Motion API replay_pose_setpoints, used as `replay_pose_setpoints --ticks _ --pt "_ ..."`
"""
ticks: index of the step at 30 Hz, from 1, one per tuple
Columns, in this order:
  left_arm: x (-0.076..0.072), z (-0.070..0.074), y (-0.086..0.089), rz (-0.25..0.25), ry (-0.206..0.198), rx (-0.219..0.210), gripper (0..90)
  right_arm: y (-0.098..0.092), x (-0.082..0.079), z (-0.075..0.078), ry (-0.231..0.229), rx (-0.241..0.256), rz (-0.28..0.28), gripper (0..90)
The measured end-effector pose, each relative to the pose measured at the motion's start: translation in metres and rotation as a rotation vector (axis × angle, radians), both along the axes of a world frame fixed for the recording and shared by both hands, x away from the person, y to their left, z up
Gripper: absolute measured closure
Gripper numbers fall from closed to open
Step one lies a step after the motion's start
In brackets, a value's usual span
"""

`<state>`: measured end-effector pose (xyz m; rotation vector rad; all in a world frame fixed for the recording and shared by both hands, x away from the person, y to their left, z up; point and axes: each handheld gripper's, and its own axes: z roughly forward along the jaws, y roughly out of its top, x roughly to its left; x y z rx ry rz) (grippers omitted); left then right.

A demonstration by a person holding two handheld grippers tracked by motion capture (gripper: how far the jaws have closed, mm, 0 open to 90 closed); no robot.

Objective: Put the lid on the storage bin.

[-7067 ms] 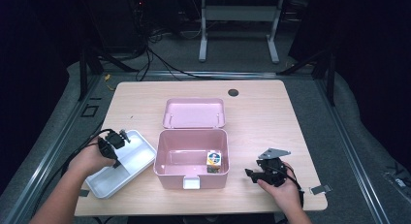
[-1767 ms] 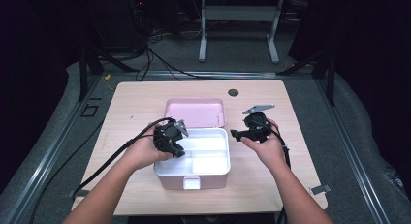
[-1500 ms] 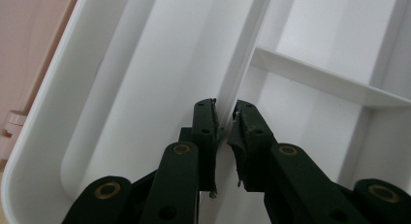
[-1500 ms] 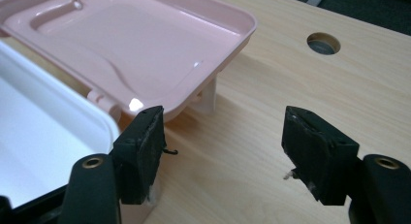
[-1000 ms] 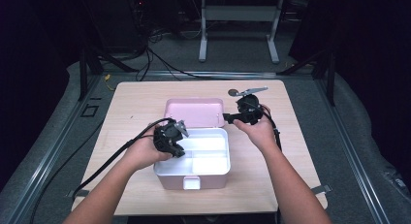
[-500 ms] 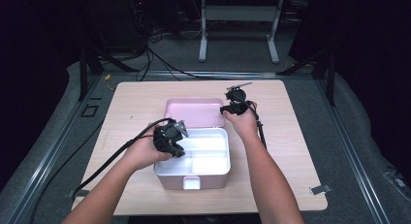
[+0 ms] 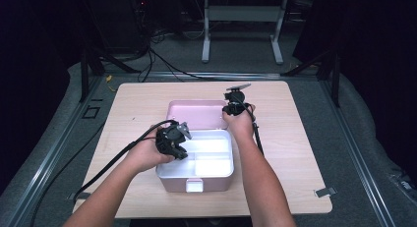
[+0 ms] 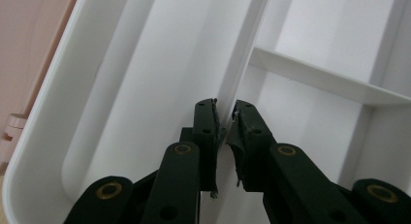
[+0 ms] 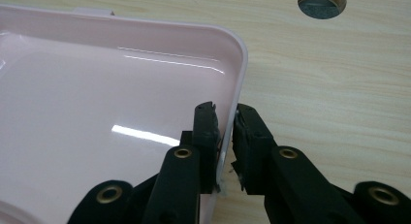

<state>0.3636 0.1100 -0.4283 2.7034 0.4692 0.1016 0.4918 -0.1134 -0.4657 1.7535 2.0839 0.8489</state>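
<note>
Pinching the pink lid's (image 9: pixel 121 112) right rim with your right gripper (image 9: pixel 224 118), you are readying to swing it shut over the box (image 7: pixel 194 180) at the table's (image 7: pixel 295 138) middle. Your left gripper (image 8: pixel 225 118) is clamping the white tray's (image 8: pixel 145 64) divider; be releasing that first.

left claw (image 8: pixel 224 120) clamped, right claw (image 9: pixel 224 118) clamped
</note>
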Motion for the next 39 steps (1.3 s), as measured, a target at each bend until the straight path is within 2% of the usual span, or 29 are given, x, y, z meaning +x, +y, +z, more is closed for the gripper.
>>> replay_pose_setpoints --ticks 1,3,7,12,14,17,19,22,23,24,27,28,29,30,31,32,33,35,36,37,39 --pt "0.0 0.0 0.0 0.0 0.0 0.0 80.3 0.0 0.0 0.001 0.003 0.004 -0.002 80.9" --pt "0.001 0.0 0.0 -0.001 0.002 0.0 80.3 0.002 -0.001 0.002 -0.003 -0.017 -0.012 81.4" --pt "0.001 0.0 0.0 -0.002 0.002 0.001 80.3 0.005 -0.003 0.003 -0.029 -0.037 -0.021 82.5" --pt "0.001 0.0 0.0 -0.005 0.001 0.003 80.3 0.003 -0.007 0.011 -0.059 0.008 -0.032 84.4" --pt "0.0 0.0 0.0 -0.005 0.0 0.003 80.3 0.002 -0.009 0.015 -0.077 0.012 -0.056 85.2" --pt "0.001 0.0 0.0 -0.007 0.002 0.003 80.3 0.001 -0.012 0.021 -0.093 0.043 -0.053 86.0" --pt "0.001 0.0 0.0 -0.008 0.003 0.004 80.3 0.001 -0.015 0.027 -0.14 0.036 -0.067 86.7" --pt "0.001 0.0 0.0 -0.009 0.005 0.005 80.3 -0.001 -0.024 0.039 -0.195 0.054 -0.06 87.3" --pt "0.001 0.0 0.0 -0.009 0.005 0.005 80.3 -0.001 -0.024 0.039 -0.195 0.054 -0.06 87.3" --pt "0.001 0.0 0.0 -0.009 0.003 0.005 80.3 -0.003 -0.032 0.048 -0.237 0.069 -0.045 87.7" --pt "0.0 0.0 0.0 -0.008 0.0 0.002 80.3 -0.008 -0.045 0.059 -0.286 0.083 -0.017 87.9" --pt "0.0 0.0 0.0 -0.008 0.0 0.002 80.2 -0.008 -0.045 0.059 -0.286 0.083 -0.017 87.9" --pt "0.0 0.0 -0.001 -0.006 0.001 0.0 80.3 -0.009 -0.055 0.066 -0.312 0.073 0.007 88.1" --pt "0.0 0.0 -0.001 -0.006 0.001 0.0 80.3 -0.009 -0.059 0.068 -0.336 0.071 0.02 88.2" --pt "0.0 0.0 -0.001 -0.006 0.002 0.0 80.3 -0.009 -0.059 0.068 -0.336 0.071 0.02 88.2" --pt "0.001 0.0 -0.001 -0.007 0.001 0.001 80.3 -0.01 -0.069 0.071 -0.371 0.066 0.033 88.1" --pt "0.001 0.0 -0.001 -0.007 0.001 0.002 80.2 -0.01 -0.073 0.072 -0.385 0.047 0.032 88.1" --pt "0.0 0.0 0.0 -0.007 0.001 0.0 80.3 -0.013 -0.082 0.073 -0.416 0.066 0.06 88.1" --pt "0.0 0.0 0.0 -0.007 0.001 0.0 80.2 -0.013 -0.082 0.073 -0.416 0.066 0.06 88.1" --pt "0.001 0.0 0.0 -0.009 0.001 -0.001 80.2 -0.015 -0.09 0.073 -0.446 0.072 0.069 88.1" --pt "0.001 0.0 0.0 -0.009 0.002 -0.002 80.2 -0.015 -0.098 0.072 -0.476 0.069 0.078 88.1"
